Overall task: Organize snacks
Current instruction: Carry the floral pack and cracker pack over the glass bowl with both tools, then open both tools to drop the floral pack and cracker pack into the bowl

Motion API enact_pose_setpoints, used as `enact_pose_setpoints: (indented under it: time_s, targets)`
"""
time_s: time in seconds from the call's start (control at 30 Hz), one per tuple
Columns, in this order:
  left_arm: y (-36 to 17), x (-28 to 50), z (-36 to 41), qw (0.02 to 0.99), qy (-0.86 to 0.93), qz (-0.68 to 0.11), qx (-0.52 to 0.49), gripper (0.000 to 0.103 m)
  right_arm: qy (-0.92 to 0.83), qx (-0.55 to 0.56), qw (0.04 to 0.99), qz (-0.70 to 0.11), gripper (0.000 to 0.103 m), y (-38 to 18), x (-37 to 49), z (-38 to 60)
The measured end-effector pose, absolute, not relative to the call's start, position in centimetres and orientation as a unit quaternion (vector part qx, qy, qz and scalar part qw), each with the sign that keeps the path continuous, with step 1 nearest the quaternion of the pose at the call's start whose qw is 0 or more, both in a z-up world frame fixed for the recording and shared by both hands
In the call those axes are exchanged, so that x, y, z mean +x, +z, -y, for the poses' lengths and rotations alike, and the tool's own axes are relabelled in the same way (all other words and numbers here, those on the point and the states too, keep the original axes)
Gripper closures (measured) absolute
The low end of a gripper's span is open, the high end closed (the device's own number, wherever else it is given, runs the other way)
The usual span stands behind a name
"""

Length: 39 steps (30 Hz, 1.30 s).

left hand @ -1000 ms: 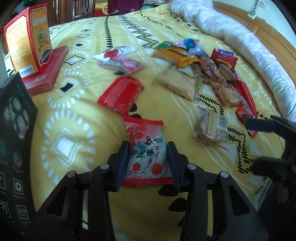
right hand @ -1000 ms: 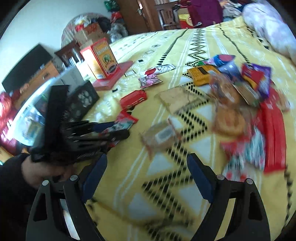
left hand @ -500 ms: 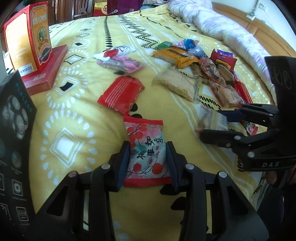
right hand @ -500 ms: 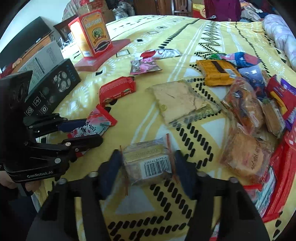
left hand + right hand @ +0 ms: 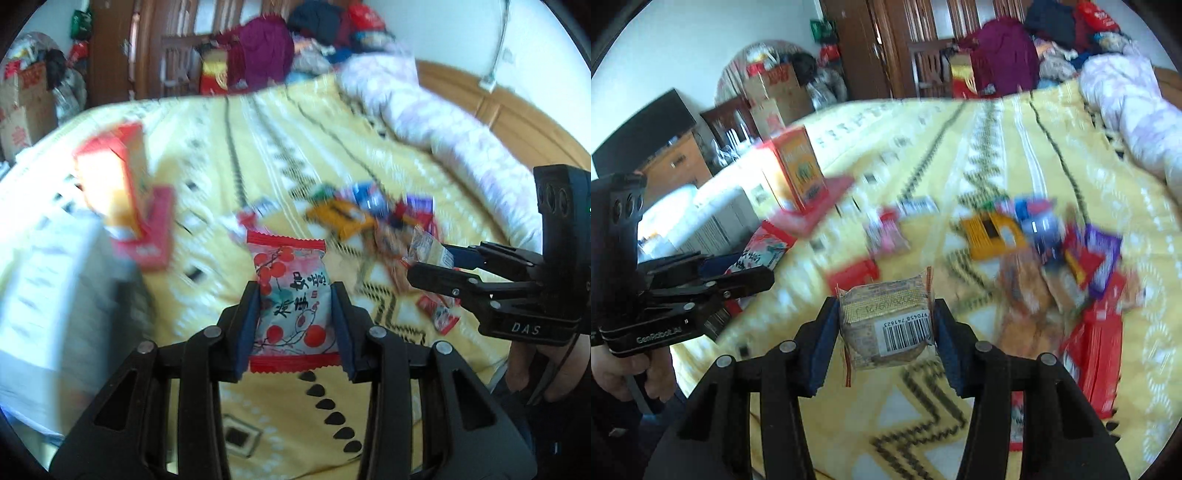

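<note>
Both tongs loaded, off the bed

Left tongs [image 5: 295, 325] clamped across the cherry candy pack [image 5: 291, 295], long axis pointing ahead; right tongs [image 5: 884, 332] just closed on the barcode cake [image 5: 886, 325]. Red box [image 5: 796, 173] sits nearer the left.

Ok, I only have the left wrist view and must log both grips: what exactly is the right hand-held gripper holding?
Observer: The right hand-held gripper is shut on a clear-wrapped brown pastry whose white barcode label faces the camera.
Operator: Is it off the bed?
Observer: It looks lifted; the yellow patterned bedspread shows below it.
Operator: Anything of my side visible there?
Observer: Yes, a hand grips the left hand-held gripper, which is shut on the red-and-white cherry-print packet.
</note>
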<state>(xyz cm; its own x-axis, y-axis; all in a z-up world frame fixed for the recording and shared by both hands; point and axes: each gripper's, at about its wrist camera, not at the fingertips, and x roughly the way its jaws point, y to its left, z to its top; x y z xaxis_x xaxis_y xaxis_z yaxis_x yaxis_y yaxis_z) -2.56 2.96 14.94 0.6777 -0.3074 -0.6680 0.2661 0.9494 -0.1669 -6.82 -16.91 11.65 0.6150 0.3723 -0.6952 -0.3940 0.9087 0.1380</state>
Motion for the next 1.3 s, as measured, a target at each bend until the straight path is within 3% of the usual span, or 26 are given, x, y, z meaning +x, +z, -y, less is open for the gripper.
enact_pose_setpoints:
  time_s: [0.27, 0.53, 0.93, 1.3]
  targets:
    - [21.7, -6.1, -13.7, 0.947, -0.049, -0.312, -0.056, 0.064, 0.287, -0.012, 0.904, -0.317, 0.049, 19.4, -6.8, 8.4]
    - [22.6, -10.6, -26.1, 0.946, 0.093, -0.293, -0.101, 0.064, 0.39, -0.029, 0.874, -0.289, 0.049, 23.6, -7.7, -4.7]
    - [19.9, -13.5, -31.9, 0.93, 0.174, -0.306, -0.105, 0.064, 0.483, -0.058, 0.805, -0.34, 0.049, 20.9, -9.8, -21.5]
    - [19.0, -14.4, -33.7, 0.926, 0.174, -0.314, -0.12, 0.064, 0.492, -0.084, 0.791, -0.353, 0.049, 19.4, -11.0, -24.8]
